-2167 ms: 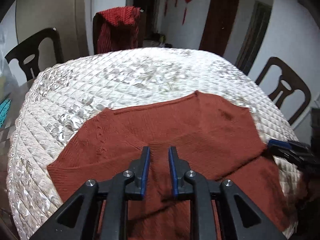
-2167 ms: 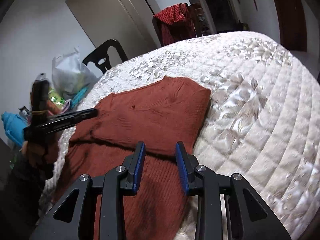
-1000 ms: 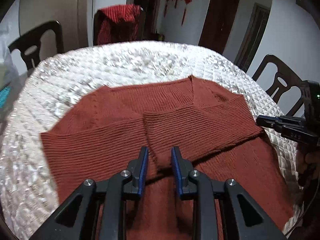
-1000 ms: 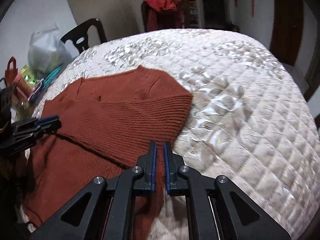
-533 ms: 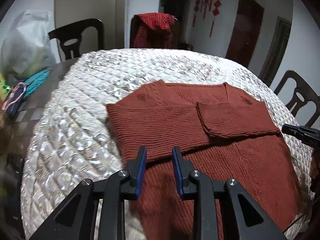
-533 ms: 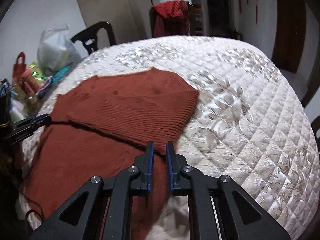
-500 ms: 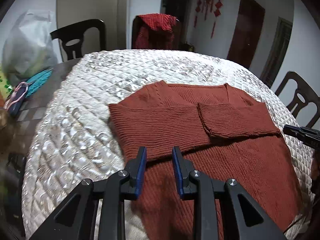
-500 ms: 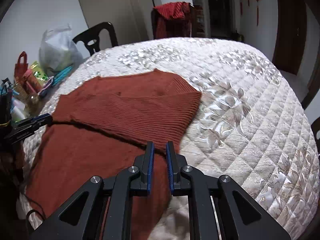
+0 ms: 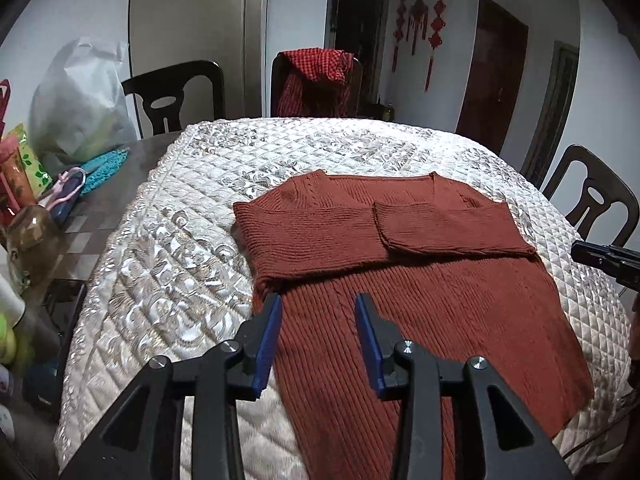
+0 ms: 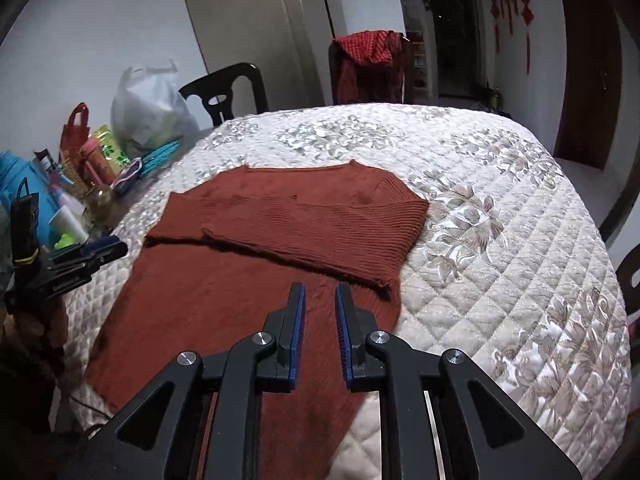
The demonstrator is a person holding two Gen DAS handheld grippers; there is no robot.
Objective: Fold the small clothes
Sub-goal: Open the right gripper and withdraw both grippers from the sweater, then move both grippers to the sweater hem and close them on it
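Observation:
A rust-red knit sweater lies flat on the quilted white table cover, both sleeves folded across its chest. It also shows in the right wrist view. My left gripper is open and empty, above the sweater's left side near its body. My right gripper is slightly open and empty, above the sweater's right side below the folded sleeve. Each gripper's tip shows in the other view: the right one at the sweater's right edge, the left one at its left edge.
Dark chairs stand around the table; one at the back has a red checked cloth over it. A white plastic bag, bottles and small items crowd the bare tabletop left of the cover. Another chair stands at the right.
Both grippers have pulled back and up from the sweater. The left jaws have opened wider and the right jaws have opened a little. The sweater lies as before.

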